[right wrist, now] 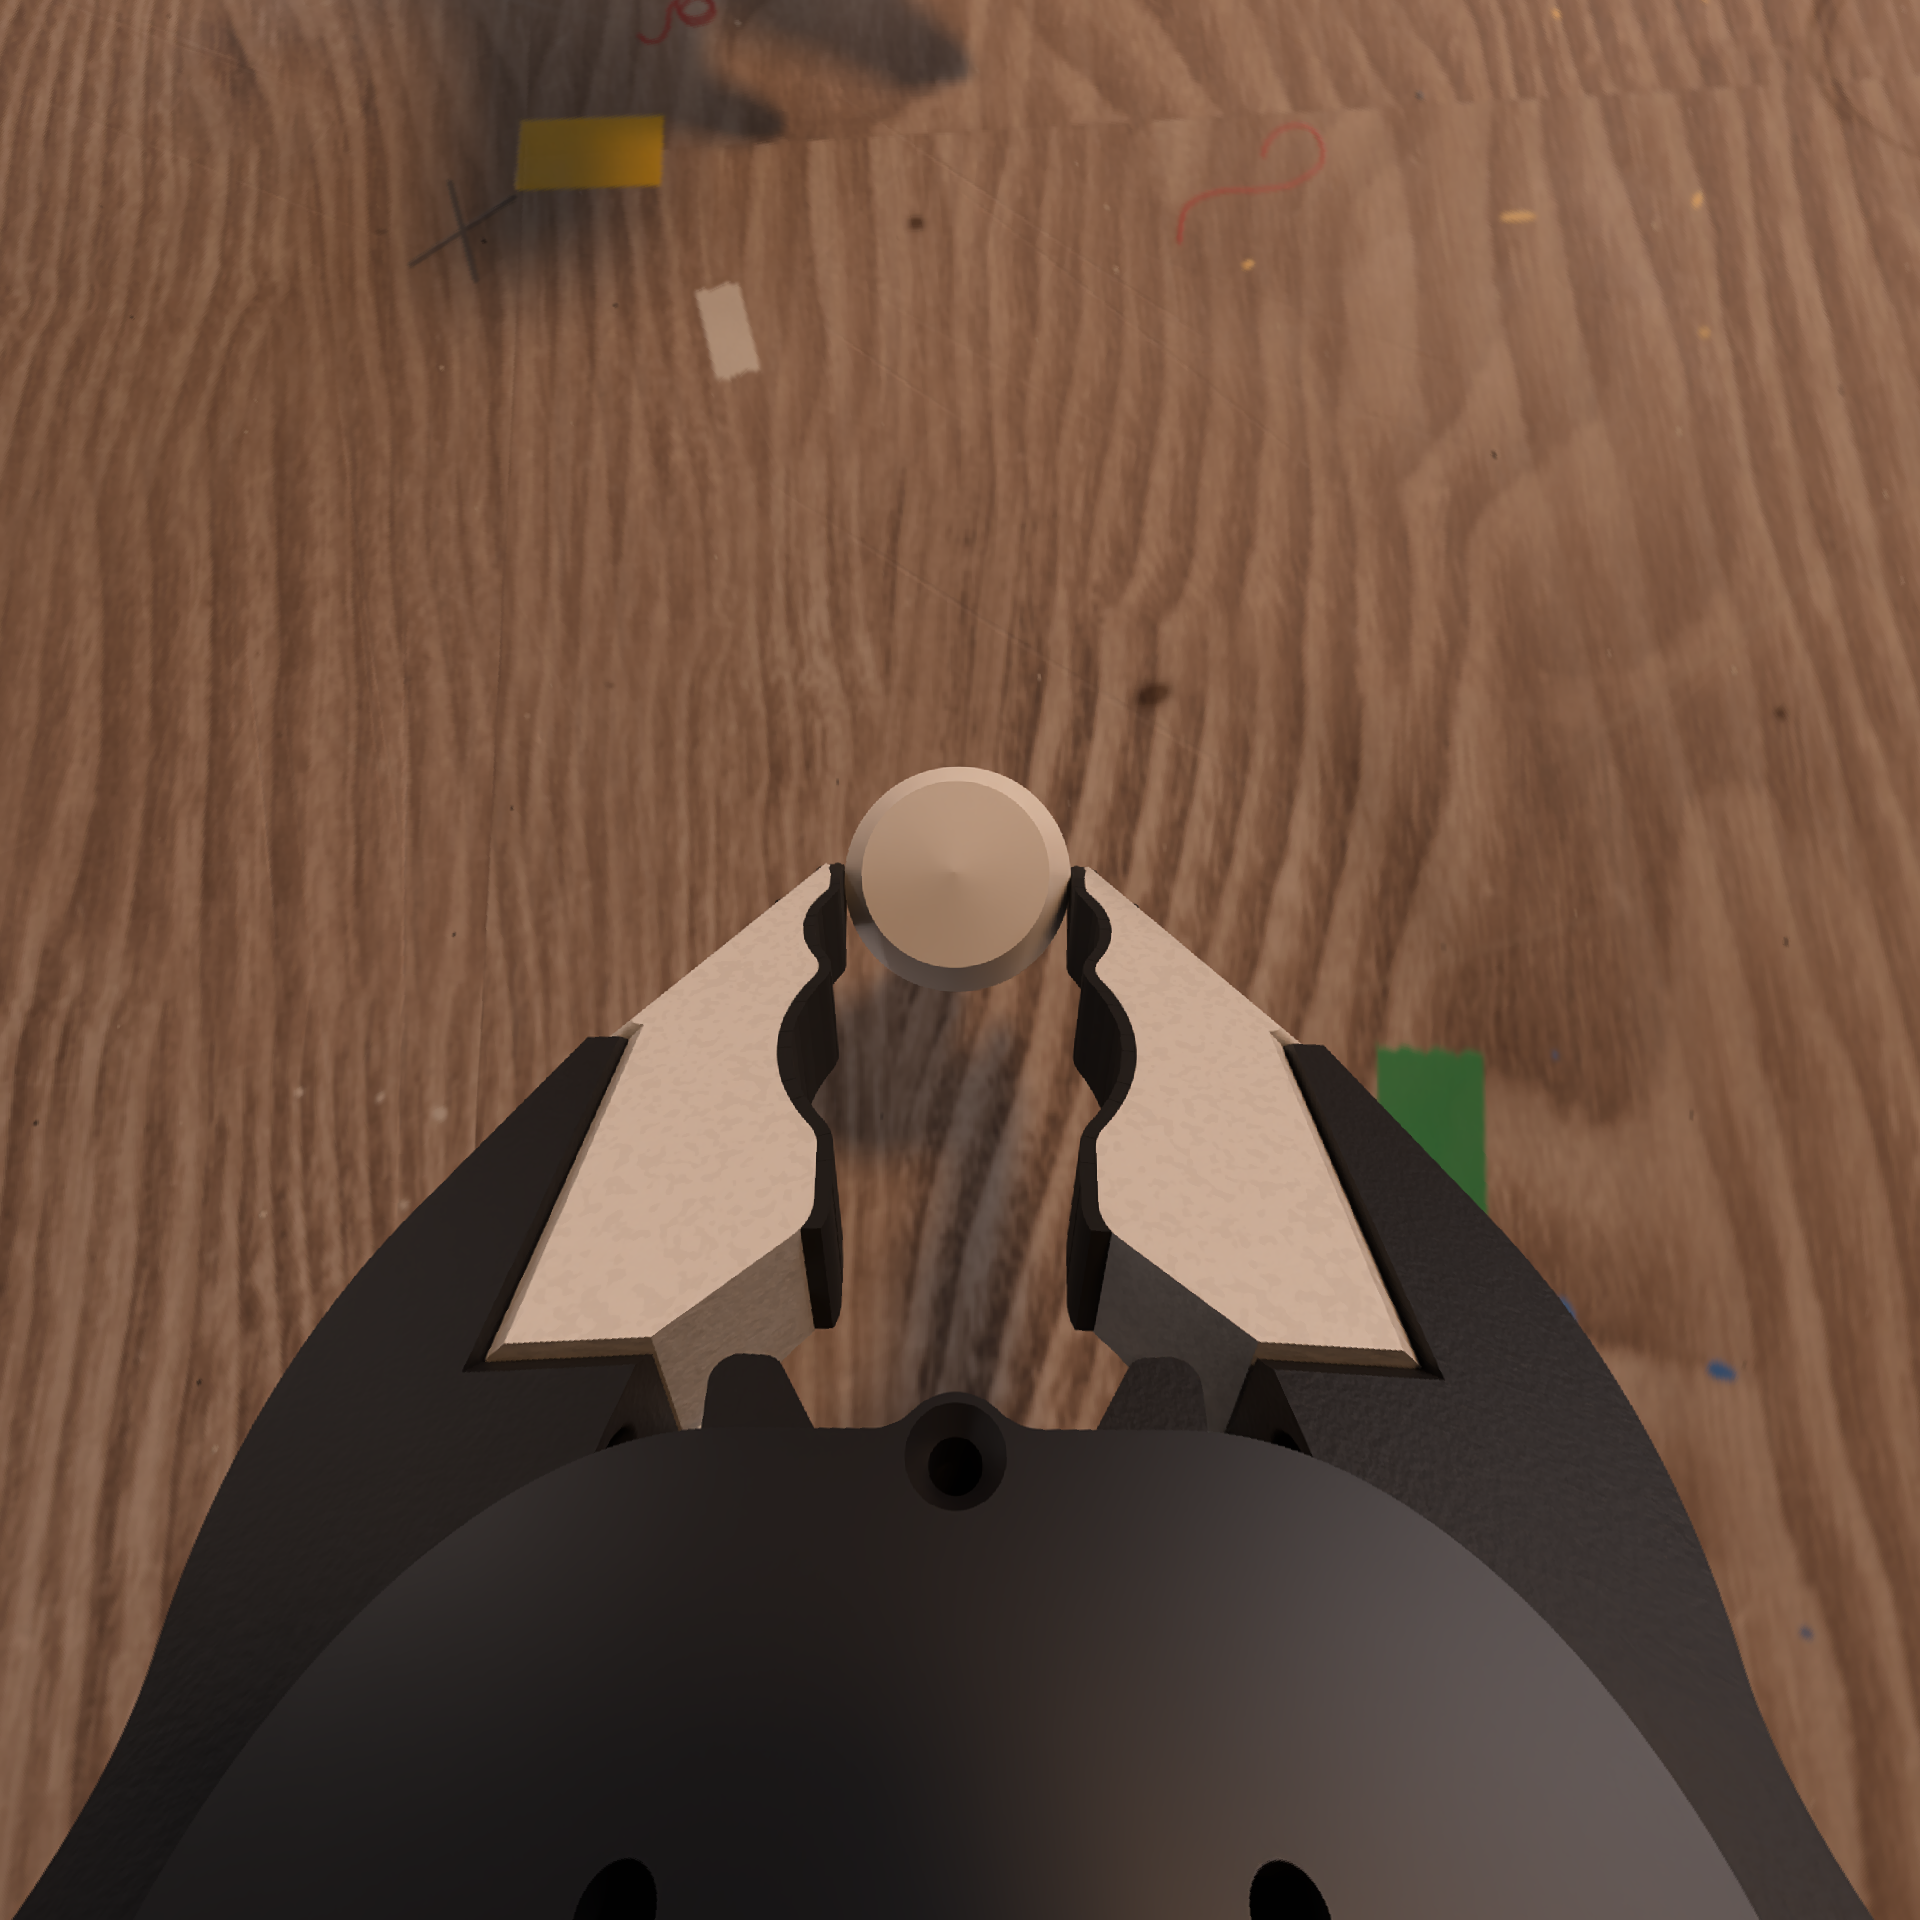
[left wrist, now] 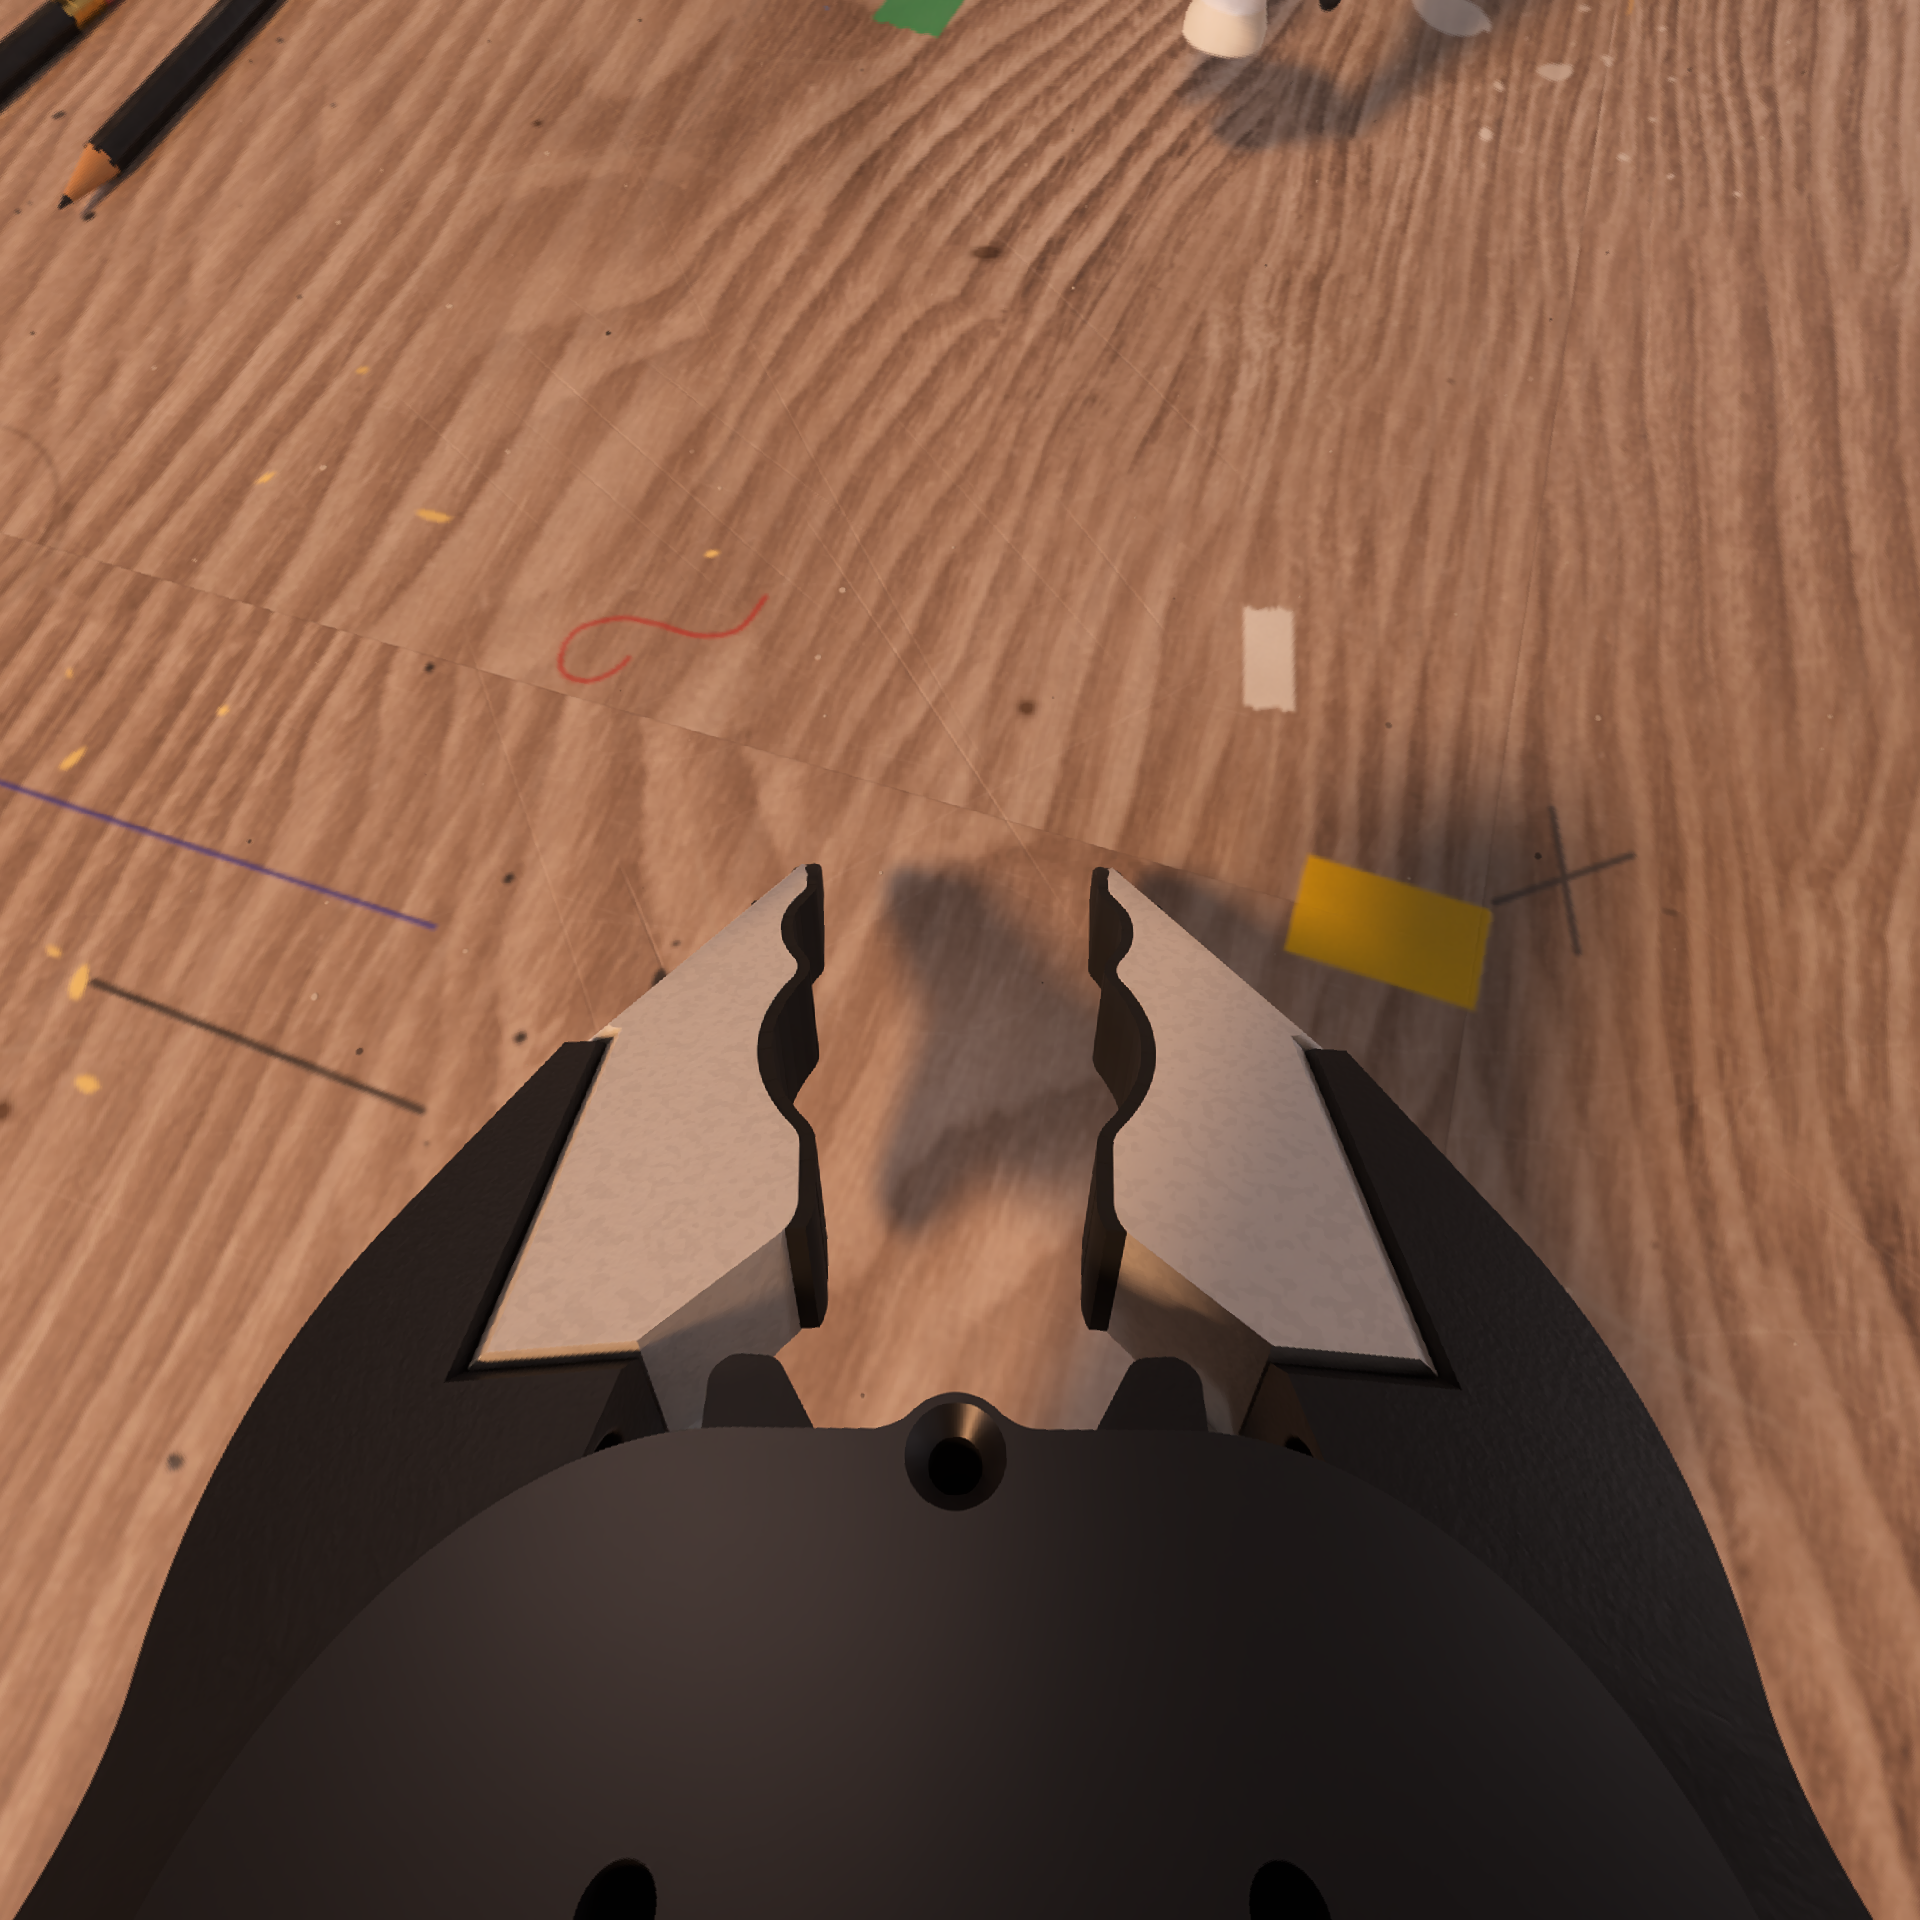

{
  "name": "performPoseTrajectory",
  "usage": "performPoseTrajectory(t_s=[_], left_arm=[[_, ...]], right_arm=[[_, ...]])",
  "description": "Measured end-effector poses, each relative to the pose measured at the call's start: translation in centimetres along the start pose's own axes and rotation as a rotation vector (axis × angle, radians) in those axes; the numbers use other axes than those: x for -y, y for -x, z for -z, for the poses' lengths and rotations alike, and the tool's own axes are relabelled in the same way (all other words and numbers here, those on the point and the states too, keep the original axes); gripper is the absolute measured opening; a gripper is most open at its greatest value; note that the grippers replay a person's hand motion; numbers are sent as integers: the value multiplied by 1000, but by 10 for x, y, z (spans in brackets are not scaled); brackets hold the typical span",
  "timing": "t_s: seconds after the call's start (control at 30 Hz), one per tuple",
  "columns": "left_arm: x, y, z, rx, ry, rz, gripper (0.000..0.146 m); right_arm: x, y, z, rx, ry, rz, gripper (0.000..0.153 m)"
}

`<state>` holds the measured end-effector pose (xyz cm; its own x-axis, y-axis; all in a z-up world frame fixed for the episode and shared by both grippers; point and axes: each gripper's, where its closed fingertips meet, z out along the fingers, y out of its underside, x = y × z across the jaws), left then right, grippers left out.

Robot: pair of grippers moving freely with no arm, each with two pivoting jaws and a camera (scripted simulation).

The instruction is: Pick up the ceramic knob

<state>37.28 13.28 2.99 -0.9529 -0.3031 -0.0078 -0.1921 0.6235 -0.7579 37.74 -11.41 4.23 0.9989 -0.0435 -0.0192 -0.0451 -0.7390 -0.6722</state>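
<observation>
The ceramic knob (right wrist: 956, 878) is a round cream knob seen face-on, held between the fingertips of my right gripper (right wrist: 956, 883). Both fingertips press on its sides, so the gripper is shut on it. A soft shadow lies on the wooden table (right wrist: 1351, 623) below it, between the fingers. My left gripper (left wrist: 956, 883) is open and empty just above the table, with only its own shadow between the fingers. Cream shapes (left wrist: 1226, 26) at the top edge of the left wrist view are cut off, with a shadow under them.
Two black pencils (left wrist: 156, 104) lie at the far left. Flat tape patches lie on the wood: yellow (left wrist: 1387, 930) beside my left gripper, white (left wrist: 1268, 660), green (left wrist: 914, 16). The right wrist view shows green tape (right wrist: 1429, 1122), yellow tape (right wrist: 589, 153) and white tape (right wrist: 727, 330).
</observation>
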Motion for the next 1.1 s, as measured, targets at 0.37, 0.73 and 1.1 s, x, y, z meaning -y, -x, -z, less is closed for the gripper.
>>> performPoseTrajectory(t_s=[0.37,0.73,1.1], left_arm=[[21,-4,-2,-16,-80,65,52],[93,-43,-27,-166,-253,310,53],[100,-44,-54,-192,-274,437,33]], right_arm=[[53,-2,-38,-20,17,131,42],[86,8,-53,-209,-14,319,42],[95,12,-49,-313,-41,423,42]])
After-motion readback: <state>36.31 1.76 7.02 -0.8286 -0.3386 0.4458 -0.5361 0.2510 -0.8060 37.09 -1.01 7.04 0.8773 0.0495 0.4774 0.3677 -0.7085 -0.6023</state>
